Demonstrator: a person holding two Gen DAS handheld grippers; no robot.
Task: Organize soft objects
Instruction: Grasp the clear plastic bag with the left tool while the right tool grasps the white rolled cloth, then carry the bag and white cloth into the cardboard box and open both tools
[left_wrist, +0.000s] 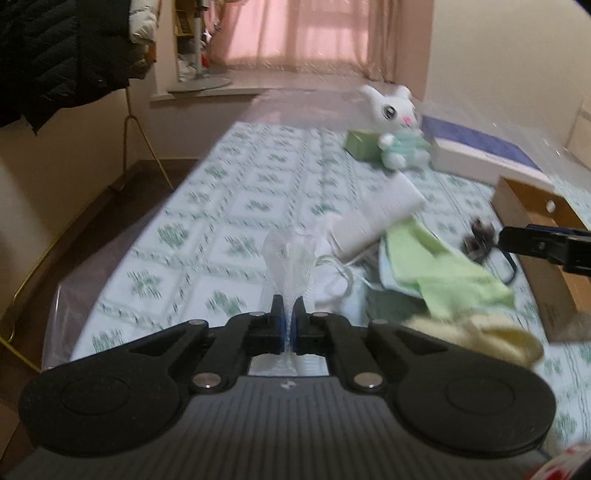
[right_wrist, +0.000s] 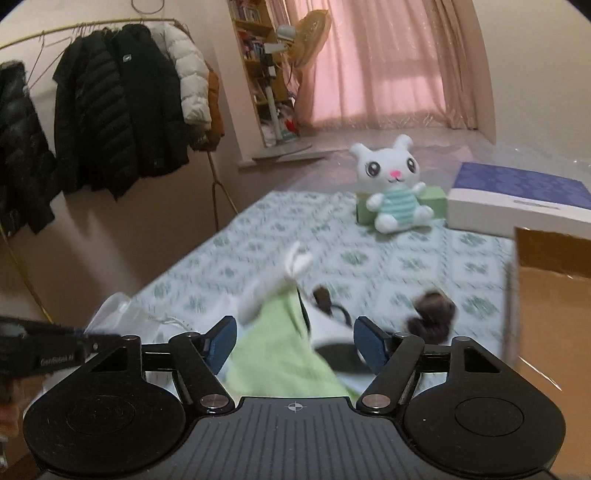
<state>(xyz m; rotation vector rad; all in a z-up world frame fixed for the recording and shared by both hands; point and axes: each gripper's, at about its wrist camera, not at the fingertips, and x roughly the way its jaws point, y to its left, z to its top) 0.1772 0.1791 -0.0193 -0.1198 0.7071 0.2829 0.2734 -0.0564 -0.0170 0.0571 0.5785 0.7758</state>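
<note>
On the patterned bedspread (left_wrist: 229, 206), left gripper (left_wrist: 287, 308) was clamped on a clear plastic bag (left_wrist: 290, 258) — lifted. Right gripper (right_wrist: 294, 341) was unclenched around the green cloth (right_wrist: 280, 354), not pinching yet. Step: bagging. Next probably calls for closing on cloth, feeding it in.
</note>
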